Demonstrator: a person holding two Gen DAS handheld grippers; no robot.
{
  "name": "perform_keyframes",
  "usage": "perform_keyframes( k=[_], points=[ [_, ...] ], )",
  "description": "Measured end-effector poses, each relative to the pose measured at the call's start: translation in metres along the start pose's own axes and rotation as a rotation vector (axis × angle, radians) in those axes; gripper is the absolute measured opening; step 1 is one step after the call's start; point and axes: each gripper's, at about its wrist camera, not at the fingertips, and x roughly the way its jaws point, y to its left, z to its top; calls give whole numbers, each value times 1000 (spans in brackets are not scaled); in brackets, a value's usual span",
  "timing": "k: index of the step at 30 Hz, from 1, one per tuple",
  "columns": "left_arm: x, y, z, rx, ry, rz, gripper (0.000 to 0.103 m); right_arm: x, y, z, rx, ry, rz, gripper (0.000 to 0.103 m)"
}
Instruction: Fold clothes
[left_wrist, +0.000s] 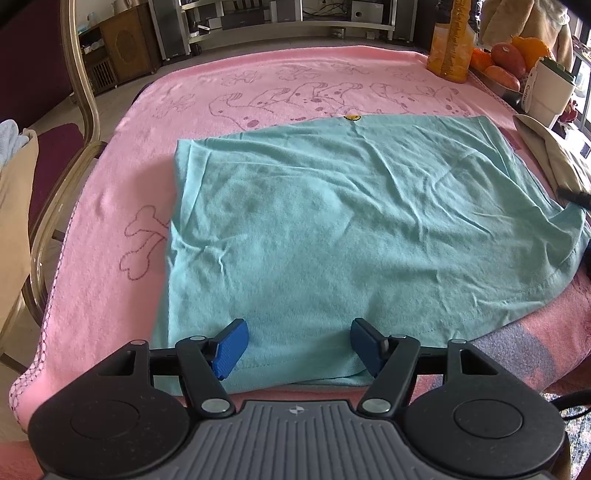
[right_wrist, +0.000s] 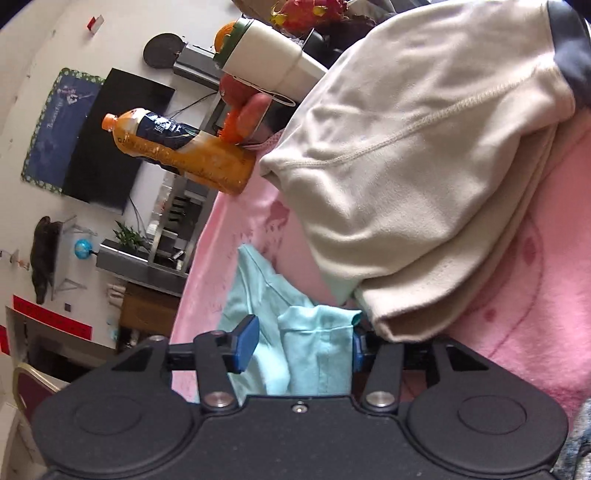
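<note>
While your left gripper (left_wrist: 298, 345) hovers open over the teal shirt (left_wrist: 351, 229), your right gripper (right_wrist: 303, 341) stands open around its bunched edge.

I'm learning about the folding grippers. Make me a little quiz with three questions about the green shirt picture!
1. True or false: the left gripper is squeezing the green shirt.
2. What is under the shirt? A) a pink blanket with bone drawings, B) a bare wooden table, C) a blue rug.
3. Fill in: in the right wrist view, a fold of green cloth sits between the fingers of the right ____.

Key
1. False: its blue pads stand wide apart over the shirt's near hem.
2. A, the pink blanket.
3. Gripper; whether its pads press the cloth is unclear. The cream garment lies just beyond.
</note>
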Motion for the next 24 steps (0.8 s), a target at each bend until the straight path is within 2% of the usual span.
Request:
perform_keyframes(
  k=[2,3,5,7,11,15,20,24],
  points=[
    [0,0,1,-3,1,1,67,2,-1,1,-4,29,-34,14],
    [1,0,1,-4,1,2,67,2,-3,1,5,32,-38,11],
    [1,-1,1,-1,1,4,67,0,0,1,-9,28,-62,10],
    [0,-1,1,0,1,4,67,-6,12,-1,-81,-1,-97,9],
    [-3,-1,1,20,13,-23,60,-11,54,-11,-315,-44,-143,9],
    [-25,16,0,24,66,-31,57,-16,96,-24,-514,-69,-164,9],
    [-74,69,-14,-24,13,-10,61,-23,153,-61,-730,-87,-100,9],
    [-98,122,-25,-152,-44,2,61,-14,201,-123,-957,-61,29,8]
  ],
)
